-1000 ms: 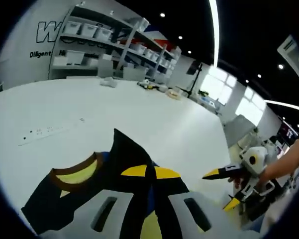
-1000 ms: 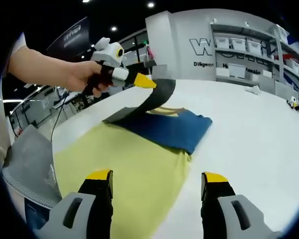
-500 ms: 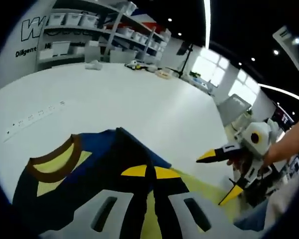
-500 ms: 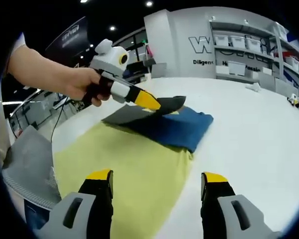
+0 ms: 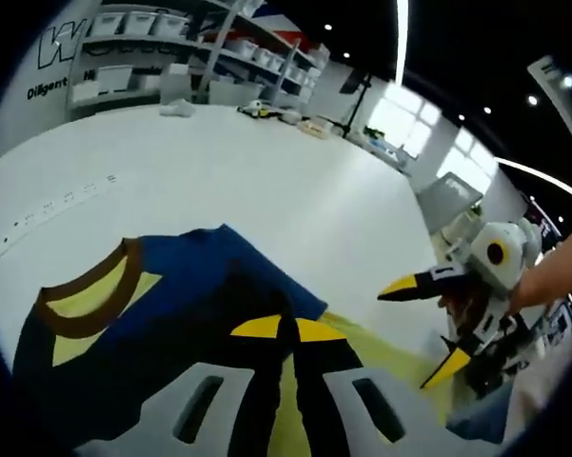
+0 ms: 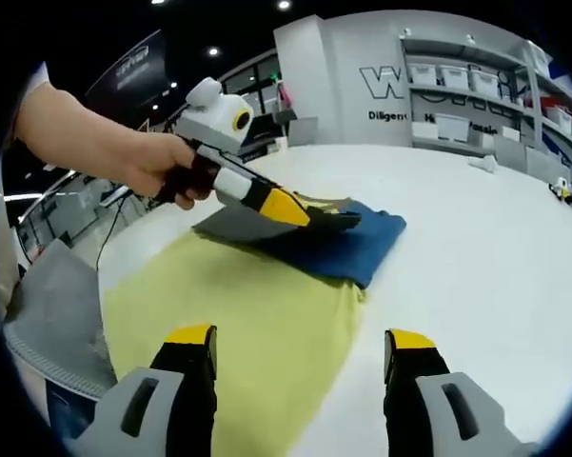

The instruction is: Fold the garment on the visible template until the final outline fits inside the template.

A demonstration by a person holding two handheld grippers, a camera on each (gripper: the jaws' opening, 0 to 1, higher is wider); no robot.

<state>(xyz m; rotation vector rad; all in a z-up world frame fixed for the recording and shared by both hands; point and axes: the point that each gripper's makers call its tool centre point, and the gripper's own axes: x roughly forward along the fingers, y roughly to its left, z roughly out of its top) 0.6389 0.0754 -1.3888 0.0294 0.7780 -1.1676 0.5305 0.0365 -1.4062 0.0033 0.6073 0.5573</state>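
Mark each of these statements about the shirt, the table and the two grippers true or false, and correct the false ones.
1. The left gripper is shut on dark cloth of the shirt. True.
2. The right gripper holds the yellow part of the shirt. False: its jaws stand open over the yellow cloth, gripping nothing.
3. The shirt has a brown collar. True.
4. The shirt lies on a dark wooden table. False: the table is white.
5. Shelves with pale bins stand against the far wall. True.
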